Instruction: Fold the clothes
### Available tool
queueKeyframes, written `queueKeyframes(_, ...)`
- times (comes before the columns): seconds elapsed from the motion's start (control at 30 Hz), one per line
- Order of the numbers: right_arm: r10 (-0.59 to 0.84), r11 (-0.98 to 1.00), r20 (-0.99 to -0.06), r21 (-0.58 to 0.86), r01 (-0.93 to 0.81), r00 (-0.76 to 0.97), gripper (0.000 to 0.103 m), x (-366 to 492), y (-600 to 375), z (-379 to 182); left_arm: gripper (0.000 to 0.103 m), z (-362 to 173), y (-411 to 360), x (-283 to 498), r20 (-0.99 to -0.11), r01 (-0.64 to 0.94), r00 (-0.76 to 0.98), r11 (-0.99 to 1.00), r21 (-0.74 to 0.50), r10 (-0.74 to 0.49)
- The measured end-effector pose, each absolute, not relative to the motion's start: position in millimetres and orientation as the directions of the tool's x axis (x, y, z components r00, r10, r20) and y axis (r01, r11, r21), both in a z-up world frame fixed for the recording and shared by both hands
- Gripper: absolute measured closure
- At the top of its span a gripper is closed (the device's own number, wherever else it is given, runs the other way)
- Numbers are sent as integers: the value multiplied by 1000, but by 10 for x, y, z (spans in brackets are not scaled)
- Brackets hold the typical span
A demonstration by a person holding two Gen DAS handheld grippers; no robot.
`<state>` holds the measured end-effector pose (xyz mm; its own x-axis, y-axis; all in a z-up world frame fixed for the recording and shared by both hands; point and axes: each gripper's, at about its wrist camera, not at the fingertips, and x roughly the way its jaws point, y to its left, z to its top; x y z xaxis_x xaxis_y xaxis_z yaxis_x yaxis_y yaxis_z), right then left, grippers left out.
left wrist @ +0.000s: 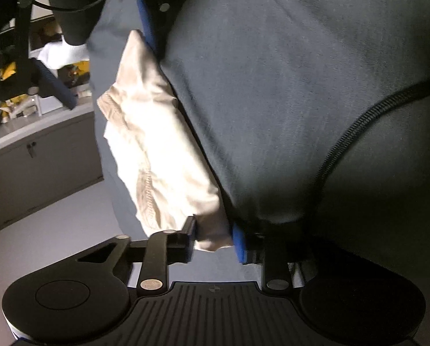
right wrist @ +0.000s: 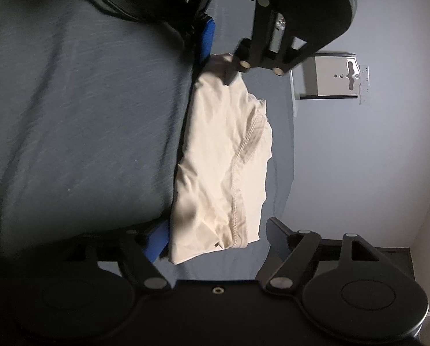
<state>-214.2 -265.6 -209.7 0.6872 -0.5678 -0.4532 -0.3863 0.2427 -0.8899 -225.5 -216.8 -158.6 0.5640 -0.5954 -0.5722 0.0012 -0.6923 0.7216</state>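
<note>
A folded cream garment with a stitched hem stretches between my two grippers, lying against a person's grey-blue shirt. My left gripper is shut on one end of it, cloth bunched between the pads. In the right wrist view the left gripper pinches the garment's far end. My right gripper is open: its blue left pad touches the garment's near end, and the right finger stands apart from the cloth. From the left wrist view the right gripper shows spread wide.
The person's shirt fills the left of the right wrist view. A black cable crosses the shirt. A grey cabinet with a cluttered top stands at left. A metal plate is fixed on a pale surface.
</note>
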Motion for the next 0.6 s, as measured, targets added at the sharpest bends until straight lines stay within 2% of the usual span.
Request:
queueKeyframes(0.03,-572,233,-443,-895,-380,691,29,-2139,-2669,-2111,94,-1577,-2184,-2253,-587,21,565,-701,713,-580)
queueKeyframes(0.13,-585,211,-418,-906,-367,695,29,-2124,-2707,-2153,95,-1514,-2242,-2228,-610,73,554,-697,714,-567)
queueKeyframes(0.23,-576,212,-421,-905,-370,700,35,-2143,-2796,-2151,95,-1451,-2301,-2204,-632,125,543,-691,712,-553)
queueKeyframes(0.37,-590,212,-443,-892,-400,675,66,-2195,-2776,-2163,96,-1369,-2376,-2171,-660,192,525,-681,707,-537)
queueKeyframes(0.4,-596,212,-446,-889,-406,667,68,-2183,-2799,-2178,96,-1359,-2378,-2163,-662,197,521,-679,707,-539)
queueKeyframes(0.43,-598,221,-455,-885,-410,660,75,-2172,-2819,-2178,96,-1349,-2381,-2156,-664,202,516,-677,708,-541)
queueKeyframes(0.47,-593,245,-472,-877,-413,652,89,-2163,-2836,-2155,96,-1339,-2383,-2148,-666,206,512,-675,709,-543)
queueKeyframes(0.5,-586,268,-488,-870,-414,647,96,-2157,-2849,-2124,96,-1328,-2383,-2140,-668,212,508,-673,709,-544)
queueKeyframes(0.6,-548,331,-531,-847,-415,646,96,-2166,-2873,-1995,97,-1235,-2315,-2107,-686,252,493,-667,701,-535)
